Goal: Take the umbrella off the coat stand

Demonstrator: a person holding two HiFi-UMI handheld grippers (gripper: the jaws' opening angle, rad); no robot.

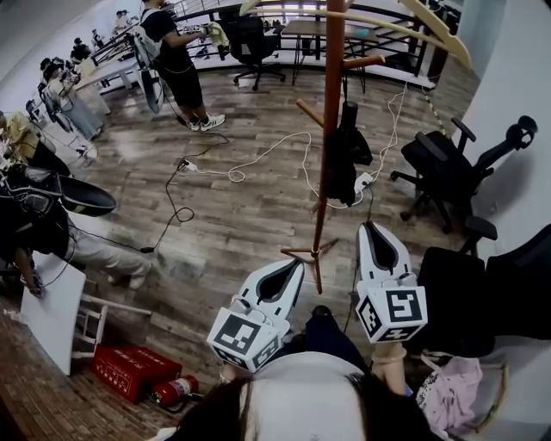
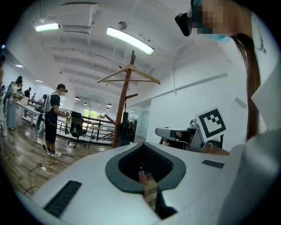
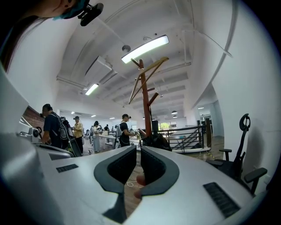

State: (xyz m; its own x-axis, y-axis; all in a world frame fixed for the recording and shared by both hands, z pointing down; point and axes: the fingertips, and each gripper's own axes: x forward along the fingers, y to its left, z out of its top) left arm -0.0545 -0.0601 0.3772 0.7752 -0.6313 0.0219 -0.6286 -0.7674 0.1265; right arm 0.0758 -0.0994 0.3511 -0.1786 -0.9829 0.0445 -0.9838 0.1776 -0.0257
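Note:
A tall wooden coat stand (image 1: 331, 129) rises from the wood floor just ahead of me, with a wooden hanger (image 1: 413, 21) on top. A black folded umbrella (image 1: 344, 155) hangs from a peg beside the pole. It also shows as a dark bundle in the left gripper view (image 2: 125, 132) and the right gripper view (image 3: 156, 139). My left gripper (image 1: 291, 265) is held level short of the stand's base, jaws together and empty. My right gripper (image 1: 372, 227) is to the right of the base, below the umbrella, shut on nothing. Neither touches the stand.
Black office chairs (image 1: 448, 172) stand against the white wall at right. White and black cables (image 1: 250, 164) trail across the floor behind the stand. A person (image 1: 176, 60) stands at a desk farther back. A red box (image 1: 129, 370) and a fire extinguisher (image 1: 172, 392) lie at lower left.

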